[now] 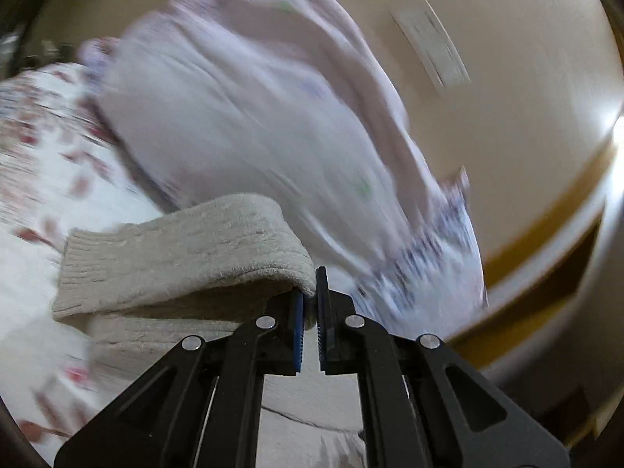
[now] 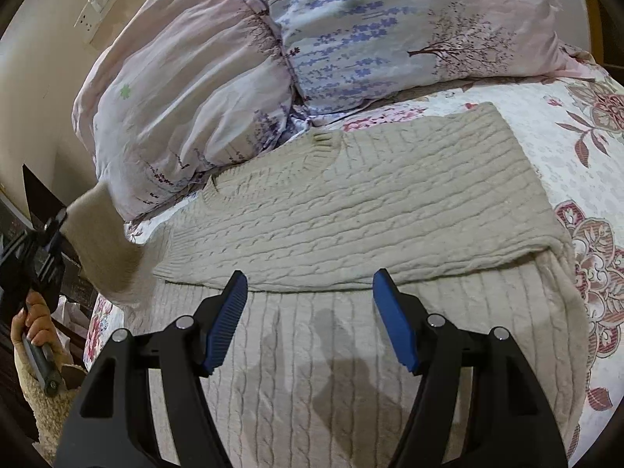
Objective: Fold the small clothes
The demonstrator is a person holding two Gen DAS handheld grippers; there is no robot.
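Here, the left gripper (image 1: 310, 304) is clamped on a beige knitted sleeve (image 1: 187, 249), which is held lifted off to the left of the bed. The right gripper (image 2: 310, 319) is held with its jaws wide and empty above the sweater (image 2: 351, 210). One sweater is counted, spread on the floral bedspread (image 2: 577, 144), its right side already folded across the body. The left sleeve is judged to be mid-fold; the lengthwise fold is left to be done. Two pillows (image 2: 195, 89) are seen behind, and one wall switch plate (image 2: 97, 7).
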